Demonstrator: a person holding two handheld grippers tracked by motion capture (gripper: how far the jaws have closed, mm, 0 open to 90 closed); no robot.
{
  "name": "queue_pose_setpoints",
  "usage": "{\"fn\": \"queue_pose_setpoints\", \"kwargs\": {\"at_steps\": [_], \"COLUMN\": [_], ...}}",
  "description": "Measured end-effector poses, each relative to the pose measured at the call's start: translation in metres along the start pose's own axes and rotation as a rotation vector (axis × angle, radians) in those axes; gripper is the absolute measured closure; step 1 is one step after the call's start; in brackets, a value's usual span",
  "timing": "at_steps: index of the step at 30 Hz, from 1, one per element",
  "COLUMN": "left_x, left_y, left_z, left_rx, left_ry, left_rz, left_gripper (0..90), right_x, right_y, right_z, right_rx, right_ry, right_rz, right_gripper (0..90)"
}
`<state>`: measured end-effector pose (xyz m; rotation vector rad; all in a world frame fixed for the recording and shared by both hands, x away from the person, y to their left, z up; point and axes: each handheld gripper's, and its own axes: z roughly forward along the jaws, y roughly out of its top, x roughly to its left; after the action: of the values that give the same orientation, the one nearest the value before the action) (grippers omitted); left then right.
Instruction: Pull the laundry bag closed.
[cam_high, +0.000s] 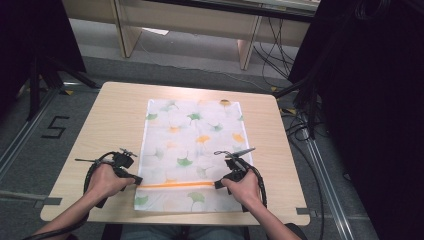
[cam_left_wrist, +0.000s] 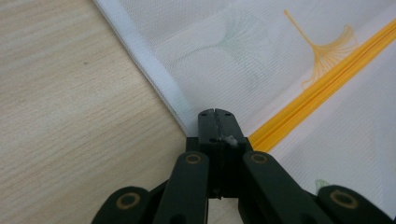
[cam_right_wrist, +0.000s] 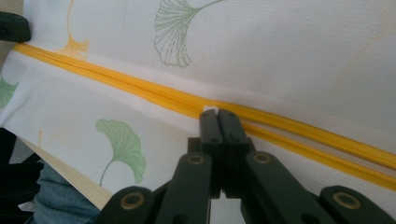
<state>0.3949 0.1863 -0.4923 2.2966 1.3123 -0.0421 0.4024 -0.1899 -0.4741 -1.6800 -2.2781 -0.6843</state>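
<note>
- High view: a white mesh bag (cam_high: 192, 150) printed with green and orange ginkgo leaves lies flat at the centre of the pale wooden table (cam_high: 112, 115); an orange zipper (cam_high: 175, 184) crosses it low in the frame; the left gripper (cam_high: 134, 180) sits at the zipper's left end and the right gripper (cam_high: 218, 184) at its right, probably one to anchor the fabric and one to work the zip.
- Left gripper view: the black jaws meet at lower centre, pressed together at the bag's white hemmed edge (cam_left_wrist: 154, 79) where the zipper ends, apparently pinching the fabric; the mesh looks fine, thin and slightly sheer; bare wood grain lies at the left.
- Right gripper view: the jaws are closed at centre on a small white tab (cam_right_wrist: 211, 109) beside the ribbed zipper, likely its pull; whether they truly grip it I cannot tell.
</note>
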Motion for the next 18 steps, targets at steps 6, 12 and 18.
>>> {"fn": "queue_pose_setpoints", "kwargs": {"at_steps": [6,12,18], "left_x": [-0.0026,-0.0002,-0.0002], "left_y": [-0.0001,-0.0001,0.0], "left_z": [0.0016,0.0003,0.0001], "left_rx": [-0.022,-0.003,0.0], "left_ry": [-0.002,0.002,0.0], "left_rz": [-0.031,0.001,0.0], "left_gripper": [90.0,90.0,90.0], "right_x": [-0.0053,-0.0089,-0.0104], "right_y": [-0.0021,-0.0017,-0.0041], "right_z": [-0.0036,-0.0025,-0.0062], "right_rx": [-0.017,-0.026,-0.018], "right_ry": [-0.028,0.0,-0.029], "right_rz": [0.013,-0.025,0.024], "right_gripper": [90.0,90.0,90.0]}}
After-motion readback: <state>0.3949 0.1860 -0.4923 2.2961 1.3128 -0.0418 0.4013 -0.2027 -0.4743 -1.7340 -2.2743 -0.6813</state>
